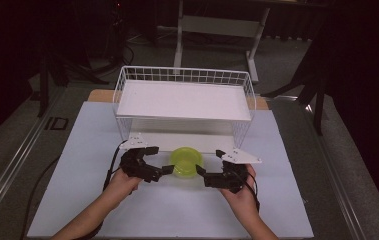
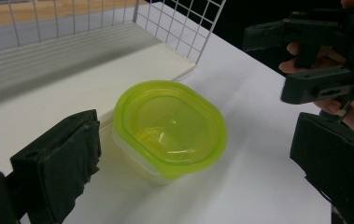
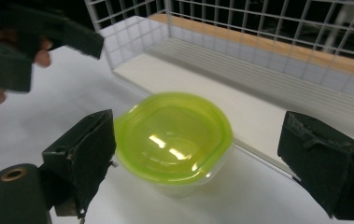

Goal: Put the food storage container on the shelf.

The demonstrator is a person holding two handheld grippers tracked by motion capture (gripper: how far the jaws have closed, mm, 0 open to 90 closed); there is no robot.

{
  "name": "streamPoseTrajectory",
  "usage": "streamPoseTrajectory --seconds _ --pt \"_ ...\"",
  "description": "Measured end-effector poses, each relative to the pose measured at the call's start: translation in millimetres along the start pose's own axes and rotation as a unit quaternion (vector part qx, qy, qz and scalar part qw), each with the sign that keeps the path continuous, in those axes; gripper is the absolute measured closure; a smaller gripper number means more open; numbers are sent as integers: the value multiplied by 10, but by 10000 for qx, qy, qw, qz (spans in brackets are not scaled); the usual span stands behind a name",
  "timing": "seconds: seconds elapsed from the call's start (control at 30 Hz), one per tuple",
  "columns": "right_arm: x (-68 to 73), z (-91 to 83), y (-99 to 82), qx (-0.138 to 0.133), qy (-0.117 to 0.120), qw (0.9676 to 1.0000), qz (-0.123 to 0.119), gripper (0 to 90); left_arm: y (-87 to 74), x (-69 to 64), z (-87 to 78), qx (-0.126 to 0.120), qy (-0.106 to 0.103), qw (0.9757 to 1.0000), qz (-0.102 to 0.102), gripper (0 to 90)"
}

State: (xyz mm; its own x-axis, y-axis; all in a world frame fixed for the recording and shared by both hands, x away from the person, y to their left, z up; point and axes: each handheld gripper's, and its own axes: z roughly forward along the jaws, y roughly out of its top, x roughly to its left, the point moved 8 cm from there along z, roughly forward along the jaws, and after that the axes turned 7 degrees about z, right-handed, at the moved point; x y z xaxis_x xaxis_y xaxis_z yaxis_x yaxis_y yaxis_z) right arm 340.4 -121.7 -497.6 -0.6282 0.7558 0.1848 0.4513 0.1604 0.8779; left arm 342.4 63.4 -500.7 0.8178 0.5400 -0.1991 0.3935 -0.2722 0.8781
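Two grippers are flanking the green-lidded container [image 1: 187, 162] in the high view: you are holding the left gripper [image 1: 167, 169] at its left side and the right gripper [image 1: 200, 171] at its right, both low on the white table [image 1: 77, 190]. The container is sitting just in front of the wire shelf rack [image 1: 184, 102], near the open lower tier, so a two-sided approach looks like the setup for lifting it.

From the left gripper view, your jaws are standing spread, with the container [image 2: 170, 128] between them but nearer the left pad [image 2: 60, 161], not yet touched. The container is resting partly on the rack's bottom board [image 2: 72, 74]. Your right gripper [image 2: 324, 56] is waiting beyond the container, also spread.

From the right gripper view, the jaws are gaping wide around the container [image 3: 174, 137], and one pad [image 3: 83, 156] is sitting just beside the lid's rim. The other pad [image 3: 326, 163] is well apart from it.
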Motion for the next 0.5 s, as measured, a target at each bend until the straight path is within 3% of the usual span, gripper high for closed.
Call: streamPoseTrajectory --seconds 0.17,0.27,0.4,0.5 --pt "-81 137 -24 153 -72 9997 154 151 -70 110 157 217 177 9994 -178 30" --pt "-109 179 -37 208 -144 9995 174 190 -104 146 219 289 160 9991 -269 38" --pt "-176 290 -99 419 -257 9984 292 241 -120 198 288 374 275 9983 -362 136" --pt "-198 341 -132 501 -267 9974 434 293 -166 231 340 550 240 9969 -510 157"
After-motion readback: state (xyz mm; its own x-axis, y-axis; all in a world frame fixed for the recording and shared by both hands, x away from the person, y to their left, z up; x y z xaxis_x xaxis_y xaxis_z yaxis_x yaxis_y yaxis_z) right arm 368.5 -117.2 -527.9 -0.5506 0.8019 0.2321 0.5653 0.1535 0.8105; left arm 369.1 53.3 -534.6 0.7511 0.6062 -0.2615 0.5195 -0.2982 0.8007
